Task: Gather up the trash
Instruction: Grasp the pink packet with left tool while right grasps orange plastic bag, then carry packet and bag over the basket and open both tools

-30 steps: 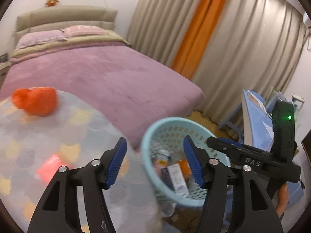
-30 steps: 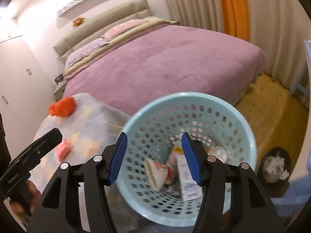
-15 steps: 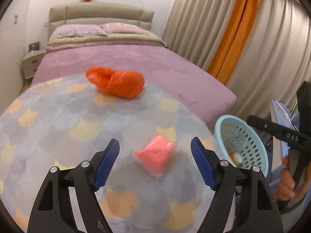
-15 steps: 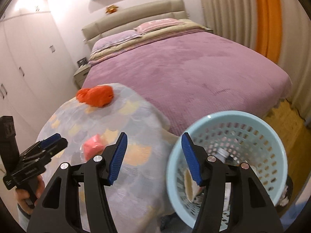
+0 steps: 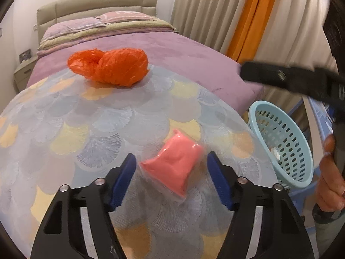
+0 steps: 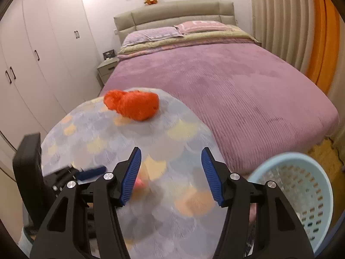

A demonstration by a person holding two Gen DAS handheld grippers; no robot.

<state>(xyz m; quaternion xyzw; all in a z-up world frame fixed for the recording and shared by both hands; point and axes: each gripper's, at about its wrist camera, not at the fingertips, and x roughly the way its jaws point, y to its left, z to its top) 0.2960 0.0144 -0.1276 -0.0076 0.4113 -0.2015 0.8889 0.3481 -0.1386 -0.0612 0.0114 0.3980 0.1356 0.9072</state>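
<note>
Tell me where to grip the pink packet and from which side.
Grip the pink packet across its wide near end, coming straight in from the near table edge. It lies flat on the tablecloth, tapering away, already between the open left hand-held gripper fingers.

From my left wrist camera the pink packet is smeared, its near end cut off behind the left gripper, so I can't say whether the pads touch it. At three o'clock the right gripper is a dark blur. In the right wrist view that packet is a pink smudge, mostly hidden behind my left finger. The blue basket at four o'clock is blurred and cropped; its contents are probably unreadable.
</note>
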